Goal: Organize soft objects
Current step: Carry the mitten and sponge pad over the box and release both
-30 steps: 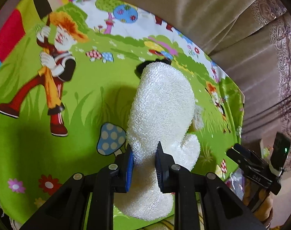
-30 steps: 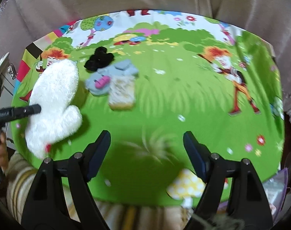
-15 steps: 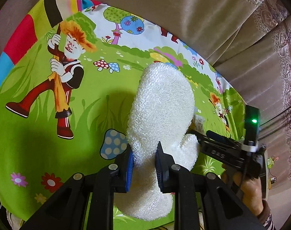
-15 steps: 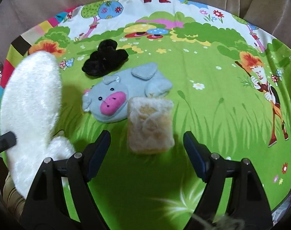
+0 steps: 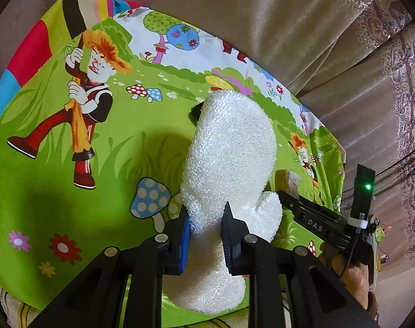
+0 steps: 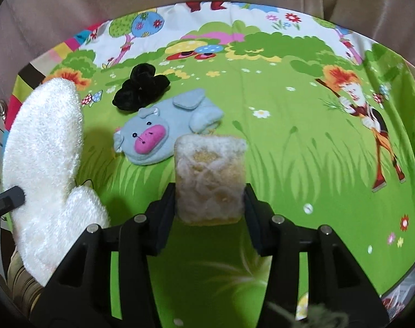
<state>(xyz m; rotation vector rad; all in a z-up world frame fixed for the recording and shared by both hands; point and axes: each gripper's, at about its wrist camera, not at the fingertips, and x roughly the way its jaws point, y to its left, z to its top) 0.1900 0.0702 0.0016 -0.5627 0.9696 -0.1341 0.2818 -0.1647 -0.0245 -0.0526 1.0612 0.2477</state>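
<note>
My left gripper (image 5: 206, 218) is shut on a fluffy white mitt (image 5: 229, 150), which it holds above the green cartoon cloth (image 5: 57, 191). The same mitt (image 6: 43, 142) fills the left side of the right wrist view. My right gripper (image 6: 209, 191) is low over the cloth. Its jaws are closing, and a yellow sponge in white fuzz (image 6: 210, 175) lies between them with the pads at its two sides. Beyond the sponge lie a grey-blue plush pig (image 6: 163, 128) and a black scrunchie (image 6: 140, 90).
The printed cloth (image 6: 289, 136) covers the table, with bare green to the right of the sponge. Beige curtains (image 5: 262, 13) hang close behind the far edge. In the left wrist view, a hand holds the right gripper's body (image 5: 325, 227) at lower right.
My right gripper has come forward and down over the sponge, and its jaws have narrowed onto it. The left gripper has kept the mitt almost still.
</note>
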